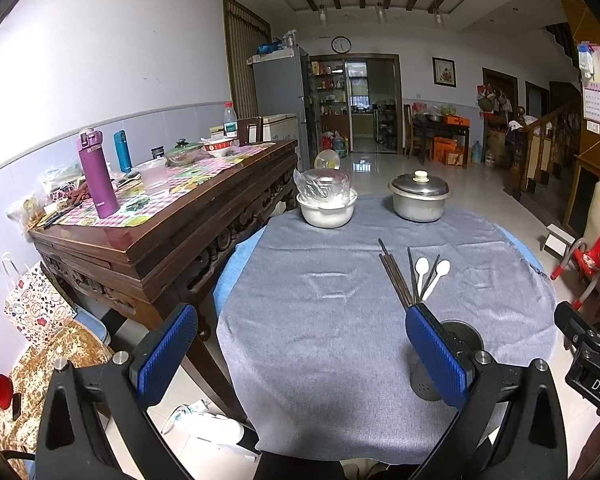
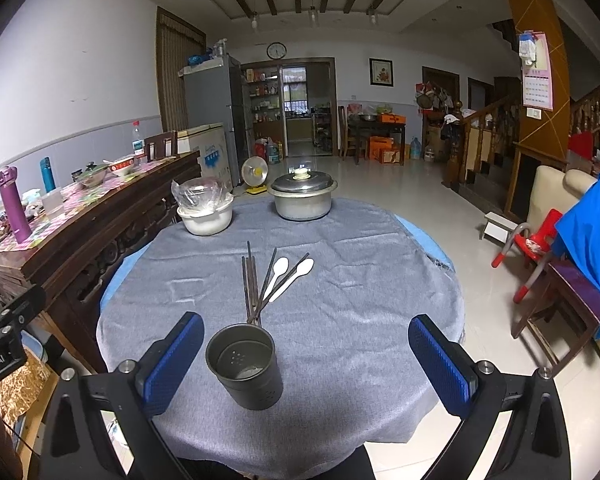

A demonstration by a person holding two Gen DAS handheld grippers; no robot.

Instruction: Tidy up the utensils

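Between your right gripper (image 2: 306,354) jaws, spread wide and empty, stands the dark metal cup (image 2: 244,366). Your left gripper (image 1: 300,354) gapes empty too. Behind lie thin chopsticks (image 2: 252,284) and light spoons (image 2: 286,278) on the counter (image 2: 360,300); pinch their middles.

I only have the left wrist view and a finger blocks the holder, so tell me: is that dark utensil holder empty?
Observer: Yes. The dark utensil holder stands upright and empty; its perforated bottom shows.
Operator: Is the right gripper holding it?
Observer: No. The right gripper is open, the holder near its left finger, ungripped.
Operator: Where do the chopsticks end?
Observer: The near ends of the chopsticks reach the holder's far rim.
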